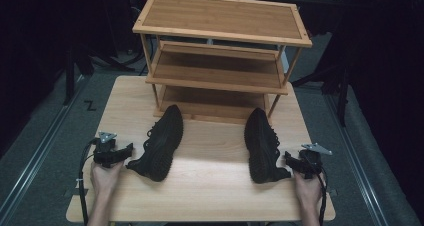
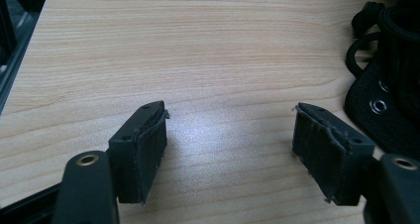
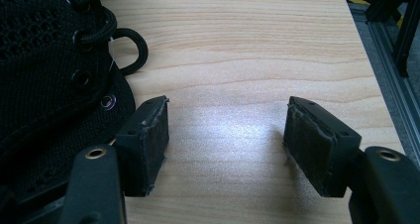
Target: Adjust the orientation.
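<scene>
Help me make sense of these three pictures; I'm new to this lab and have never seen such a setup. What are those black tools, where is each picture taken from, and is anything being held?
A person sits at a wooden table with a hand-held two-jaw tool in each hand: the left gripper and the right gripper. The wide picture comes from a camera above, looking forward and down. The other two come from cameras riding on each gripper, looking along its black jaws. On the table lie two black shoes, the left shoe and the right shoe, in front of a three-tier wooden rack. Both grippers are open and hold nothing; each sits just beside a shoe.
</scene>
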{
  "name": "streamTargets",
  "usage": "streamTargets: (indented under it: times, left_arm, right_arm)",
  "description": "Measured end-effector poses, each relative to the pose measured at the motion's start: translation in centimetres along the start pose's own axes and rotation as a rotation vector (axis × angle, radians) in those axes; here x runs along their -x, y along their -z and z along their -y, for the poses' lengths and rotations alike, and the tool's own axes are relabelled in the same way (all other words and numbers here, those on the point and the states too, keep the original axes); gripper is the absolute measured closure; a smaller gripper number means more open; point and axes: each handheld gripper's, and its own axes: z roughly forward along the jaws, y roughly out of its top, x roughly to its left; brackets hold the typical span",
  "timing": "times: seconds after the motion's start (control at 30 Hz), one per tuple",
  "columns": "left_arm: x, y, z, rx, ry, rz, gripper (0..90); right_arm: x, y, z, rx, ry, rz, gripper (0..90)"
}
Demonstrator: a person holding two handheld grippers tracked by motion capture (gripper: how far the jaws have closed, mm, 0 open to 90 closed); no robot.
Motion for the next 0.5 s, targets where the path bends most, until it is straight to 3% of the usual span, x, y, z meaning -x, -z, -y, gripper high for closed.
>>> streamTargets:
  times: [0.23,0.5]
  left_arm:
    - [-0.72,0.08,-0.11,-0.005,0.004,0.045,27.5]
    - [-0.25,0.1,-0.11,-0.012,-0.021,0.074,25.8]
  right_arm:
    - [-0.06,0.03,0.04,0.001,0.004,-0.004,33.9]
    - [-0.05,0.04,0.04,0.001,0.004,-0.007,33.6]
